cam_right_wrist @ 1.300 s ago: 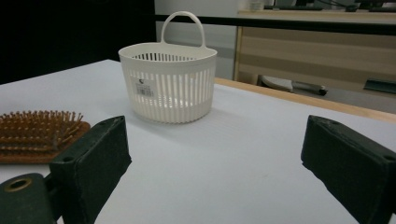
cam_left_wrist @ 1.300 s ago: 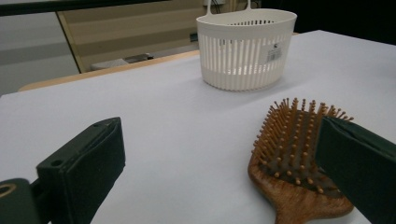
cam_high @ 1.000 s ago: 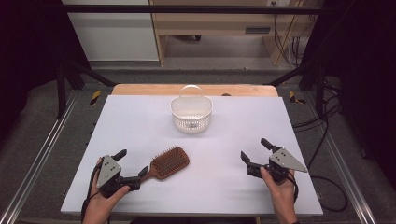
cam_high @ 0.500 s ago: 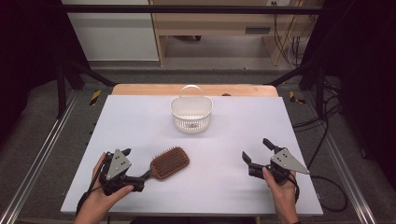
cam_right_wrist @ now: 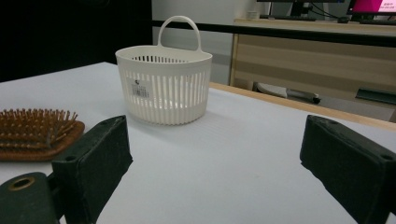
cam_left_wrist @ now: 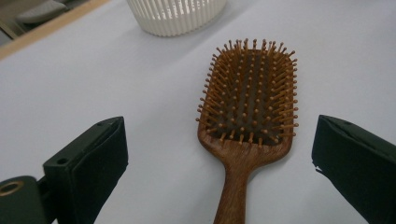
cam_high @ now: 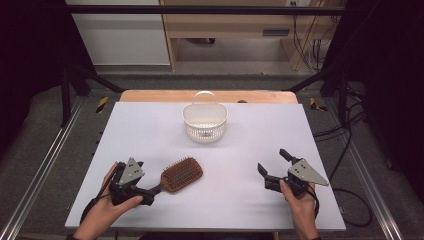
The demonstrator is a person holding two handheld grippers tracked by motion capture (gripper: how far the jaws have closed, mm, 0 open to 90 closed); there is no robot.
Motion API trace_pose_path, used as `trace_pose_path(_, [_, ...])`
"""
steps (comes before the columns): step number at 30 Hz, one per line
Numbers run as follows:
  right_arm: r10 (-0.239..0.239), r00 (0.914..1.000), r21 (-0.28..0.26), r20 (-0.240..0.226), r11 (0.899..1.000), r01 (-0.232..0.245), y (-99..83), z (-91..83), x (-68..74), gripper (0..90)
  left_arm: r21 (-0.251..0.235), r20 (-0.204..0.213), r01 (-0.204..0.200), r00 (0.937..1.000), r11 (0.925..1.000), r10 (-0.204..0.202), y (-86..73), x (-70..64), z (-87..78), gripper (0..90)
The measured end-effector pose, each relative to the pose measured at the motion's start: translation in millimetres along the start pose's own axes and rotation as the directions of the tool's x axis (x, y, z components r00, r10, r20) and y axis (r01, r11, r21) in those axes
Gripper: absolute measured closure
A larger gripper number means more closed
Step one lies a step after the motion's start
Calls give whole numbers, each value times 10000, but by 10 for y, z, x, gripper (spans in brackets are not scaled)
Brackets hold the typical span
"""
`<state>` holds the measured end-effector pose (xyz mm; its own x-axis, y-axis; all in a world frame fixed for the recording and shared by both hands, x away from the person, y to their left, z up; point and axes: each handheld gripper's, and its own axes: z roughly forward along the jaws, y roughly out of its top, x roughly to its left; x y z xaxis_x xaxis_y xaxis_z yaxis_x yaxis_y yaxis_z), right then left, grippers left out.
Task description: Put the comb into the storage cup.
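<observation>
Left gripper view: my left gripper (cam_left_wrist: 219,158) holds its fingers wide apart around the handle of a wooden hairbrush (cam_left_wrist: 250,107), lying bristles-up on the worktop (cam_high: 260,145). Closing off-centre, I judge, could spin it away. My right gripper (cam_high: 274,163) hangs spread too.

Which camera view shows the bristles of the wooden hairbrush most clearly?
The left gripper view: the hairbrush lies close, bristles facing up, between open jaws. The high view shows it small; the right gripper view shows part of it side-on.
</observation>
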<state>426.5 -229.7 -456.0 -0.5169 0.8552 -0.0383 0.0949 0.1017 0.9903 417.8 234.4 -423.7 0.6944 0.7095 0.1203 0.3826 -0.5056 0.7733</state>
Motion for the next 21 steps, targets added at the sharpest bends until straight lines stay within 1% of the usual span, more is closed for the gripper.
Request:
trace_pose_path(1, [-11,10000,24,-4,10000,11,-3,0,8,86,100,69,13,10000,9999,-13,-10,-2,33,38])
trace_pose_path(3, [89,9999,24,-83,10000,-89,-10,1,14,86,426,32,-222,9998,9988,220,-22,-19,67,38])
trace_pose_path(5, [117,9999,24,-119,9999,-117,-12,3,15,86,789,89,-387,9992,9961,382,-27,-34,70,40])
trace_pose_path(8, [139,9998,69,-132,9999,-138,-15,6,12,85,1009,345,-552,9981,9934,519,-22,-42,61,41])
trace_pose_path(9, [156,9998,90,-126,9998,-155,-17,7,12,85,1051,470,-565,9976,9929,518,-18,-38,61,41])
trace_pose_path(11, [174,9998,116,-105,9998,-173,-22,14,19,83,1258,590,-552,9971,9905,480,-19,-27,67,41])
trace_pose_path(13, [177,9998,146,-93,9997,-176,-25,21,27,81,1330,865,-349,9960,9905,235,-26,-6,66,42])
trace_pose_path(14, [171,9998,149,-77,9997,-170,-26,22,31,79,1420,874,-332,9960,9893,209,-30,1,67,40])
trace_pose_path(16, [166,9998,158,-71,9997,-165,-27,21,37,78,1650,744,-436,9967,9853,316,-35,5,71,43])
trace_pose_path(21, [193,9998,141,-57,9997,-193,-26,19,34,78,1984,746,-643,9959,9780,503,-55,-9,97,42])
